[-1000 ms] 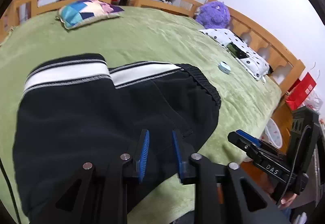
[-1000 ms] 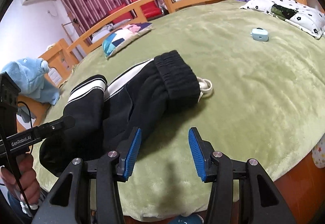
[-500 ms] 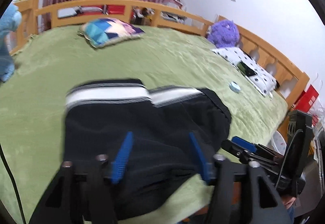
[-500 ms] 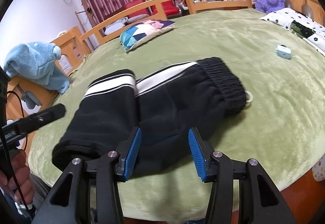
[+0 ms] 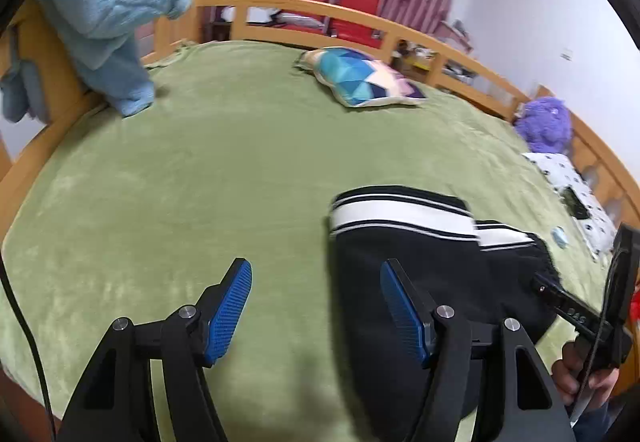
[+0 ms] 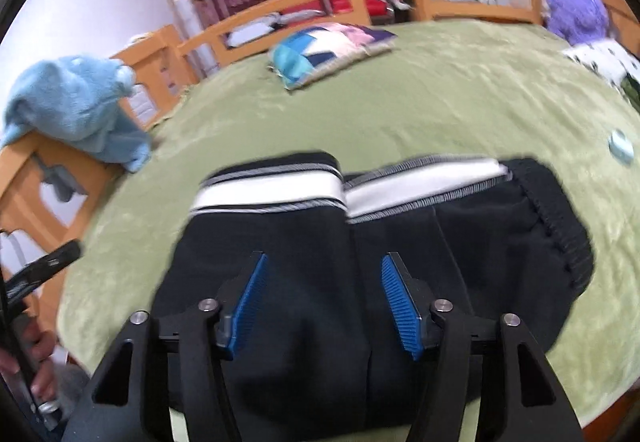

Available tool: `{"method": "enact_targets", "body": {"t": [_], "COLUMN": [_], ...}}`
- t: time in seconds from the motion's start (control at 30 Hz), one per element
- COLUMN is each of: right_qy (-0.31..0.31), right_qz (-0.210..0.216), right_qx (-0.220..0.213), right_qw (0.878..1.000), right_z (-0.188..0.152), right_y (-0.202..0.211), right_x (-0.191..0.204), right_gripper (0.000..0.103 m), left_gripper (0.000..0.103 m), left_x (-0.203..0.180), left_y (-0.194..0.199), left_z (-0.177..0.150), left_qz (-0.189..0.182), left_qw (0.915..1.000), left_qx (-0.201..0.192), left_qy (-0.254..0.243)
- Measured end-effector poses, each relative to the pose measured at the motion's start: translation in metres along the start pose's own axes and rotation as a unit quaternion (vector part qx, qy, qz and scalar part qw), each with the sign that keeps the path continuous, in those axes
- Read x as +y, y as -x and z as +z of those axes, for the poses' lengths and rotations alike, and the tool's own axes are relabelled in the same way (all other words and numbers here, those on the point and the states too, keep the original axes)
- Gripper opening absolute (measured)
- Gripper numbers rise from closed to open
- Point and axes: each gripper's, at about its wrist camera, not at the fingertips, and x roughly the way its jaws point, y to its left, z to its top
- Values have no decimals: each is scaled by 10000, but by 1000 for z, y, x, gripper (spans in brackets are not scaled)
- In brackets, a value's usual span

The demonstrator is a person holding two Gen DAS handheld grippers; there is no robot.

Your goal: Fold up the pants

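Note:
Black pants with white side stripes lie folded in a compact bundle on the green blanket; the waistband is at the right end. They also show in the left wrist view, at the lower right. My left gripper is open and empty, above the blanket just left of the pants. My right gripper is open and empty, hovering over the near edge of the bundle.
A patchwork pillow lies far on the bed. A blue plush blanket hangs over the wooden rail at the left. A purple plush toy, a dotted pillow and a small blue case are at the right.
The left gripper has opened, let go of the pants and swung left and back. The right gripper has pulled back and turned left, so the whole bundle is in its view.

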Motion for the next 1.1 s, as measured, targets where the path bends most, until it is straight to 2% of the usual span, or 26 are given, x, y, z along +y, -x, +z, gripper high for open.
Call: {"method": "enact_targets", "body": {"t": [0.03, 0.07, 0.1, 0.13, 0.17, 0.23, 0.27, 0.3, 0.4, 0.57, 0.67, 0.7, 0.77, 0.83, 0.97, 1.1], "right_qy": [-122, -213, -204, -113, 6, 300, 424, 419, 55, -148, -499, -497, -380, -375, -486, -514], "right_qz": [-56, 1, 252, 344, 221, -190, -259, -157, 448, 271, 439, 460, 488, 554, 816, 1206], "right_qx": [90, 344, 608, 622, 448, 66, 93, 235, 739, 840, 1264, 1185, 1143, 1086, 801, 158], "right_qw": [9999, 9992, 9976, 9974, 9988, 9993, 9987, 9987, 9962, 9960, 9898, 9906, 9915, 9918, 9923, 9912], "right_z": [-2, -2, -2, -1, -1, -3, -4, -4, -3, -6, -11, -12, -13, -14, -9, 12], "right_y": [-8, -18, -26, -28, -27, -22, -24, -28, -44, -68, -94, -95, -93, -90, -72, -22], "right_x": [-3, -4, -3, 0, 3, 9, 10, 9, 1, -5, -13, -12, -9, -7, -7, -9], "right_gripper": [30, 29, 29, 29, 29, 45, 49, 53, 53, 53, 54, 50, 36, 15, 9, 9], "left_gripper": [64, 64, 64, 64, 64, 63, 63, 63, 63, 63, 63, 63, 63, 63, 63, 63], "left_x": [3, 7, 8, 9, 8, 6, 5, 5, 5, 7, 9, 9, 8, 7, 4, -2], "left_y": [-3, -5, -11, -12, -16, -17, -19, -20, -24, -28, -29, -29, -29, -26, -21, -11], "left_z": [-1, -2, -2, -3, -2, -3, -4, -3, -4, -5, -6, -7, -7, -7, -7, -6], "left_qz": [42, 54, 70, 102, 165, 183, 119, 43, -259, -433, -411, -395, -403, -405, -430, -482], "left_qw": [10000, 10000, 9999, 9999, 9998, 9998, 9999, 10000, 9993, 9983, 9982, 9982, 9982, 9982, 9983, 9985], "left_qx": [3, 12, 25, 31, 40, 40, 50, 77, 243, 317, 379, 390, 399, 390, 365, 247], "left_qy": [45, 80, 93, 84, 60, -18, -14, 0, 109, 221, 214, 216, 212, 204, 158, 89]}}
